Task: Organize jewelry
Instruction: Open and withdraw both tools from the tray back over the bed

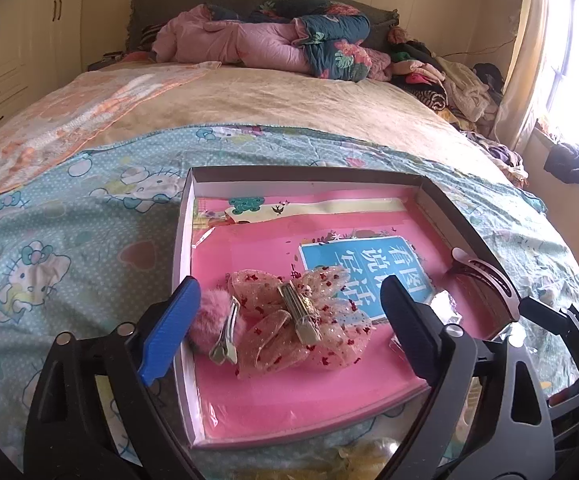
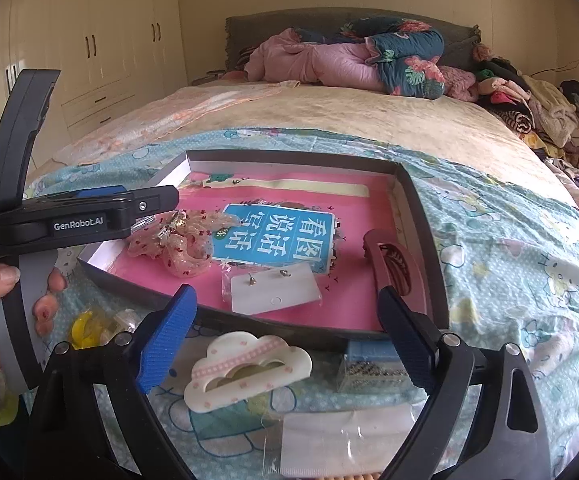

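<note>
Gauzy pink bow (image 1: 301, 320), fluffy pompom clip (image 1: 217, 328) in shallow box (image 1: 183, 248); both grippers' jaws spread.

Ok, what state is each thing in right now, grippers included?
Left gripper: open, empty, over the tray.
Right gripper: open, empty.
Shallow grey cardboard tray: lidless, on the bed.
Pink sheer fabric bow clip: in the tray.
Pink fluffy pom-pom clip: in the tray.
White cloud-shaped hair claw: outside the tray.
</note>
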{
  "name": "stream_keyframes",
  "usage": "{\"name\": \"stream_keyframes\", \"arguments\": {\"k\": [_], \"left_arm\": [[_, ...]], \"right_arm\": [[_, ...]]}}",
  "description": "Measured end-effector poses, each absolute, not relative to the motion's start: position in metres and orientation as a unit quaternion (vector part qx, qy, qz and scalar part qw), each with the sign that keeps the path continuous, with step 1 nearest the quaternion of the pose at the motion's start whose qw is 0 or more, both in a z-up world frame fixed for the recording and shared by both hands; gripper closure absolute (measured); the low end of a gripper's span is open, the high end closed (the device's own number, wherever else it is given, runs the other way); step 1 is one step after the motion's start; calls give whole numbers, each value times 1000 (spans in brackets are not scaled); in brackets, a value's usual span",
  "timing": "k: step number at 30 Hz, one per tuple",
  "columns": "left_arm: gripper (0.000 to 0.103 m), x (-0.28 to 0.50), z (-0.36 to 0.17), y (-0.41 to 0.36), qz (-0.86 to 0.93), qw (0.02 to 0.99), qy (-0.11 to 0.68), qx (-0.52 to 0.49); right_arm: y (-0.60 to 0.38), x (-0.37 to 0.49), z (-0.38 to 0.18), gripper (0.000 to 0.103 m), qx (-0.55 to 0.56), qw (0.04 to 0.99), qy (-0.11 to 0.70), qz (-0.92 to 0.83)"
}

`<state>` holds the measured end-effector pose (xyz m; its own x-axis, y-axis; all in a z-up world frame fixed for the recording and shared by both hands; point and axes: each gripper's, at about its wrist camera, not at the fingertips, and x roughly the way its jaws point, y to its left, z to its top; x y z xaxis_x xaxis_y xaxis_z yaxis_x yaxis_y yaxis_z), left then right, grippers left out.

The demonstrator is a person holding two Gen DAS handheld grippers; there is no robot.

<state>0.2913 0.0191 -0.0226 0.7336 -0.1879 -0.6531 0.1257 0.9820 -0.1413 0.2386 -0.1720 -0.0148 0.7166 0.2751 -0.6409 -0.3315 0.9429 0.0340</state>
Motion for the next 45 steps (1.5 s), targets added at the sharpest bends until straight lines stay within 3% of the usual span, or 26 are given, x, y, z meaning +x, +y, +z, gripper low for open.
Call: {"name": "stream_keyframes", "arguments": {"k": [12,45], "left_arm": [[12,255,-7,13,-92,940,327,-42],[12,175,2,2,-97,948,301,-34]], "right_arm": [[-192,206,-3,12,-42,936,317,150],[-220,140,-14,12,-46,935,320,149]]}}
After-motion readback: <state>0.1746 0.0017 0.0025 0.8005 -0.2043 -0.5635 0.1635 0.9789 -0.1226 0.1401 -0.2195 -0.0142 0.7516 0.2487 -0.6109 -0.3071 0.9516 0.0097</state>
